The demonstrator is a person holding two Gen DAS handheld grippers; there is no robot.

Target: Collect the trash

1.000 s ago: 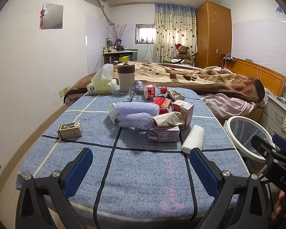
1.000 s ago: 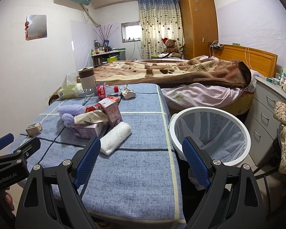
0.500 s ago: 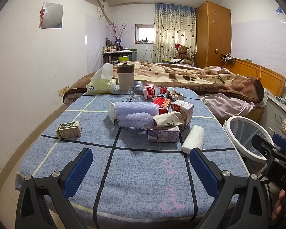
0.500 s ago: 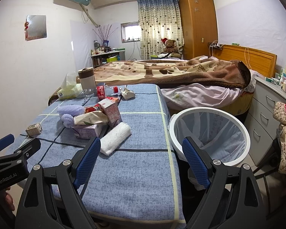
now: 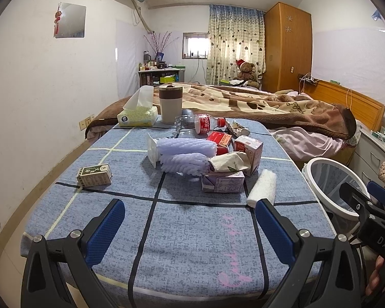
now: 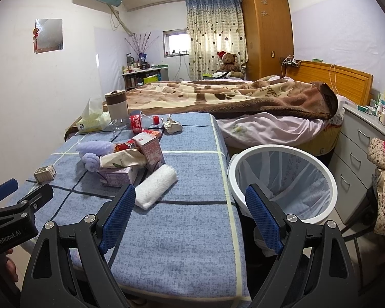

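Crumpled cartons (image 5: 231,164) and a white foam roll (image 6: 156,184) are heaped on the blue-clothed surface (image 5: 192,231); a bed (image 6: 231,97) lies behind. Both claws, left claw (image 5: 190,220) and right claw (image 6: 190,213), are held wide open, empty.

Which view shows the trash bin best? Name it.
The right wrist view: the white trash bin shows nearly whole there, rim, liner and inside, beside the table. The left wrist view catches it at the right edge, partly hidden by the right gripper.
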